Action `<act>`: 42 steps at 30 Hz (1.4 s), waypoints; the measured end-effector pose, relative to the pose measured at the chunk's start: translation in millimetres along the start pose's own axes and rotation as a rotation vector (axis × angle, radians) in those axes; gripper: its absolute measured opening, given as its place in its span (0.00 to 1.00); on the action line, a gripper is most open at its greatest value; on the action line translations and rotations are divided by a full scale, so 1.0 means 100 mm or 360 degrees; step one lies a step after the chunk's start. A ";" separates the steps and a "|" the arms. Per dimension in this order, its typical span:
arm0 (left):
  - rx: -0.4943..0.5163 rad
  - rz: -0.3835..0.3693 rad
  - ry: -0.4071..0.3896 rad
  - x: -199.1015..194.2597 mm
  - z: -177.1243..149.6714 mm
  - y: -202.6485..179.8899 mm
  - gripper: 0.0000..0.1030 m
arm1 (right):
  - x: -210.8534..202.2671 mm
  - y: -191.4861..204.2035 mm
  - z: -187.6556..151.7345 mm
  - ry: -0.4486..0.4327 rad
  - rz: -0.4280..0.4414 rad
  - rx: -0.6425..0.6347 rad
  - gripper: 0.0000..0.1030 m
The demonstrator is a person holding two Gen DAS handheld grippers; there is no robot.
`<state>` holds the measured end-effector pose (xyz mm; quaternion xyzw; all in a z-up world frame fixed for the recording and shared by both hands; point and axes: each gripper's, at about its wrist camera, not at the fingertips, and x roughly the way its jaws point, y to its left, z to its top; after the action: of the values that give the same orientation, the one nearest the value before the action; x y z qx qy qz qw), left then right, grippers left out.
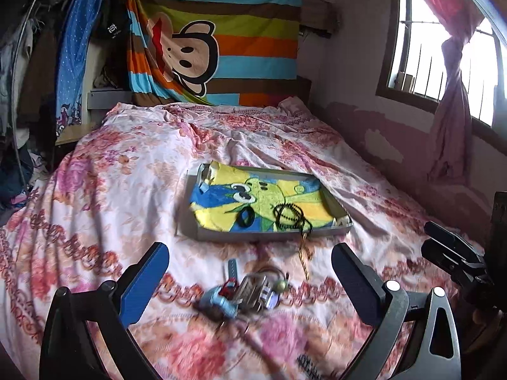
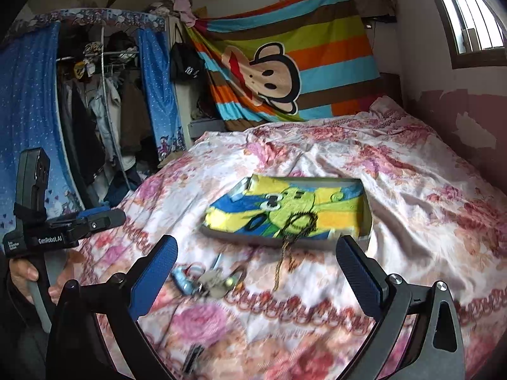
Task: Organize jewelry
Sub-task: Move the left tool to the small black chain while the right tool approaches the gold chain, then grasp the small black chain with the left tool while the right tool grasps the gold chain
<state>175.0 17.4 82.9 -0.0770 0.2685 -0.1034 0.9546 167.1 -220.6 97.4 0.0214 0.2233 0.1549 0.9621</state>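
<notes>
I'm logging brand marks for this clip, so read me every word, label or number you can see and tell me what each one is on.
"GenRobot.AI": white print on the left gripper, on its black body.
Small white label beside it on the same body: too small to read.
White characters on the black cap hanging by the striped monkey cloth: too blurred to read.
Dark print on the floral bedsheet: blurred, unreadable.

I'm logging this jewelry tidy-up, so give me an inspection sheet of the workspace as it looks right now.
Surface: floral bedspread, rumpled.
Job's things: shallow tray lined with a cartoon towel; black ring and dark bead necklace on the towel, the necklace's cord trailing over the rim.
Clutter: blurred pile of small trinkets in front of the tray.
Grippers: left gripper open, empty; right gripper open, empty.
Cables: nothing seen.
Surroundings: striped monkey cloth, barred window, open wardrobe.
</notes>
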 end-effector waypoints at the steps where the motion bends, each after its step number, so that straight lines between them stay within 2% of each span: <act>1: 0.0011 -0.0001 0.0019 -0.04 -0.08 0.02 1.00 | -0.04 0.03 -0.08 0.0029 0.0007 -0.0015 0.96; 7: 0.0033 -0.0060 0.0154 -0.17 -0.59 0.09 1.00 | -0.16 0.11 -0.55 0.0243 -0.0053 -0.0121 0.95; 12: 0.0044 -0.0130 0.0255 -0.15 -0.96 -0.02 1.00 | -0.24 -0.11 -0.89 0.0421 -0.0126 -0.0059 0.95; 16: 0.0041 -0.0198 0.0337 -0.05 -1.17 -0.12 1.00 | -0.29 -0.39 -1.06 0.0484 -0.0169 0.0088 0.96; 20: 0.0068 -0.0283 0.0377 0.03 -1.28 -0.25 1.00 | -0.23 -0.66 -1.09 0.0492 -0.0179 0.0236 0.95; 22: 0.0102 -0.0333 0.0387 0.08 -1.30 -0.35 0.96 | -0.16 -0.72 -1.10 0.0499 -0.0171 0.0232 0.95; 24: 0.0130 -0.0368 0.0402 0.13 -1.31 -0.43 0.85 | -0.08 -0.74 -1.12 0.0514 -0.0158 0.0205 0.95; 28: 0.0158 -0.0442 0.0460 0.29 -1.36 -0.58 0.73 | 0.08 -0.78 -1.13 0.0556 -0.0116 0.0115 0.95; 30: 0.0167 -0.0469 0.0513 0.38 -1.40 -0.64 0.59 | 0.14 -0.75 -1.14 0.0580 -0.0103 0.0056 0.95; 31: 0.0171 -0.0469 0.0545 0.44 -1.43 -0.67 0.57 | 0.16 -0.73 -1.16 0.0595 -0.0093 0.0027 0.95; 34: 0.0200 -0.0394 0.0642 0.61 -1.52 -0.72 0.42 | 0.21 -0.72 -1.21 0.0634 -0.0079 0.0000 0.94; 36: 0.0192 -0.0326 0.0698 0.73 -1.58 -0.72 0.29 | 0.26 -0.72 -1.22 0.0653 -0.0074 -0.0018 0.94; 37: 0.0176 -0.0299 0.0707 0.78 -1.59 -0.71 0.26 | 0.29 -0.72 -1.23 0.0654 -0.0072 -0.0029 0.94; 39: 0.0134 -0.0279 0.0709 0.83 -1.58 -0.67 0.14 | 0.38 -0.70 -1.21 0.0653 -0.0053 -0.0043 0.94; 41: 0.0111 -0.0235 0.0735 0.90 -1.55 -0.63 0.05 | 0.51 -0.69 -1.19 0.0658 -0.0036 -0.0052 0.94; 42: 0.0093 -0.0231 0.0747 0.93 -1.54 -0.62 0.05 | 0.58 -0.69 -1.18 0.0664 -0.0023 -0.0048 0.94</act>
<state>161.7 -78.9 -81.0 -0.0425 0.4737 -0.1944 0.8579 185.0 -271.4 -40.5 -0.0270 0.4156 0.1524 0.8963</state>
